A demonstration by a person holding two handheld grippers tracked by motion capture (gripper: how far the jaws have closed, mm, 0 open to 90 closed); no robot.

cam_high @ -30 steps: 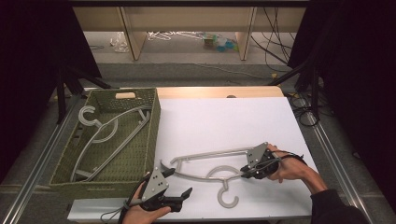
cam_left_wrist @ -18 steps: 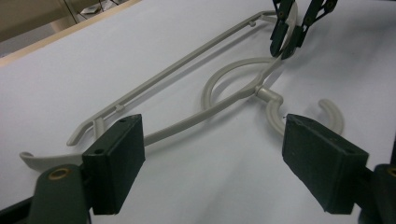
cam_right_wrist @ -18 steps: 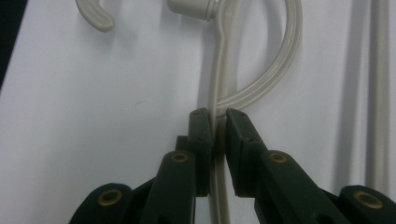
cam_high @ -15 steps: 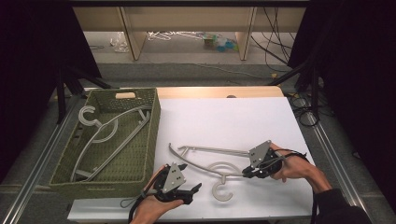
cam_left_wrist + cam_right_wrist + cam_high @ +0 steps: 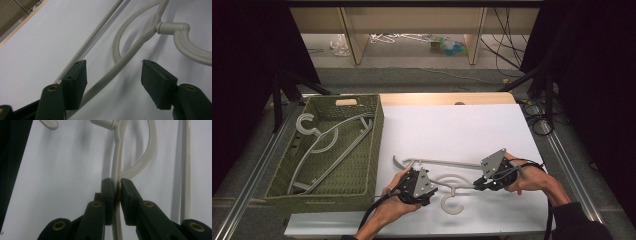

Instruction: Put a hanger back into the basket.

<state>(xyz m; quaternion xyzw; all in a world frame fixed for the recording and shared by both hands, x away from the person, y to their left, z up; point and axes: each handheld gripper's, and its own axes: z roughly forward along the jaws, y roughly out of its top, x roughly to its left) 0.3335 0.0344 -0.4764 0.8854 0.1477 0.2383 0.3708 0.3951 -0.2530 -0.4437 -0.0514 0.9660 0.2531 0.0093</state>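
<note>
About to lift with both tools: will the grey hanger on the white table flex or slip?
Probably stiff: the hanger looks like moulded plastic rod. Likely light, being thin and open-framed. It may slip or pivot, since the right tool pinches one smooth narrow arm.

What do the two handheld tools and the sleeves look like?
Both tools, left tool and right tool, are black with grey three-cornered top plates. Each has two black jaws with flat rectangular pads and brass-coloured pivot rings. A black cable trails from the left tool. A dark sleeve covers the right forearm.
</note>
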